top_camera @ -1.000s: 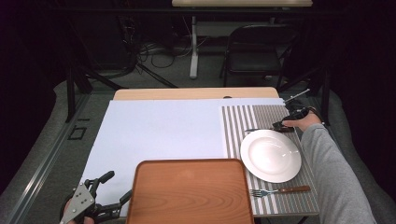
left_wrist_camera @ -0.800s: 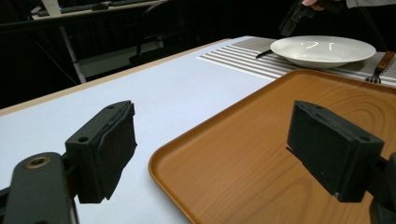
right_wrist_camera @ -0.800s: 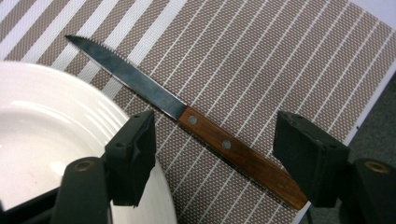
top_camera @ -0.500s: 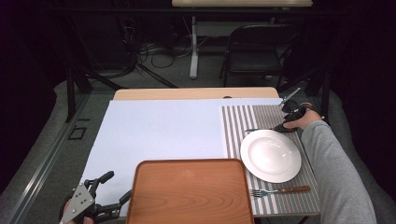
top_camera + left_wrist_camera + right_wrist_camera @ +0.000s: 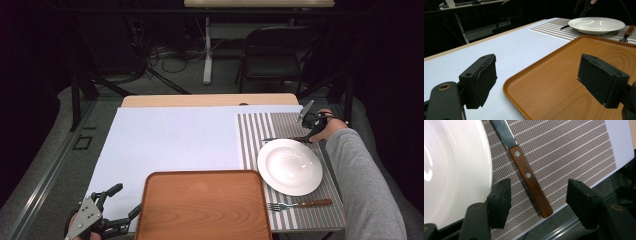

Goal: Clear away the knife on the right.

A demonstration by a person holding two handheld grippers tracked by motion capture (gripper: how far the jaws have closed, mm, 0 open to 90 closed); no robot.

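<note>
Near edge: I am holding my left claw open beside the wooden tray, gripping nothing. Mid: white plate on the striped placemat, fork before it. Far: my right claw is hovering open over the knife, its handle lying between the jaws, long axis running away from me.

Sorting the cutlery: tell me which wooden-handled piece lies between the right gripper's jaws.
The knife beyond the plate; the fork lies on the plate's near side, away from the right gripper.
</note>
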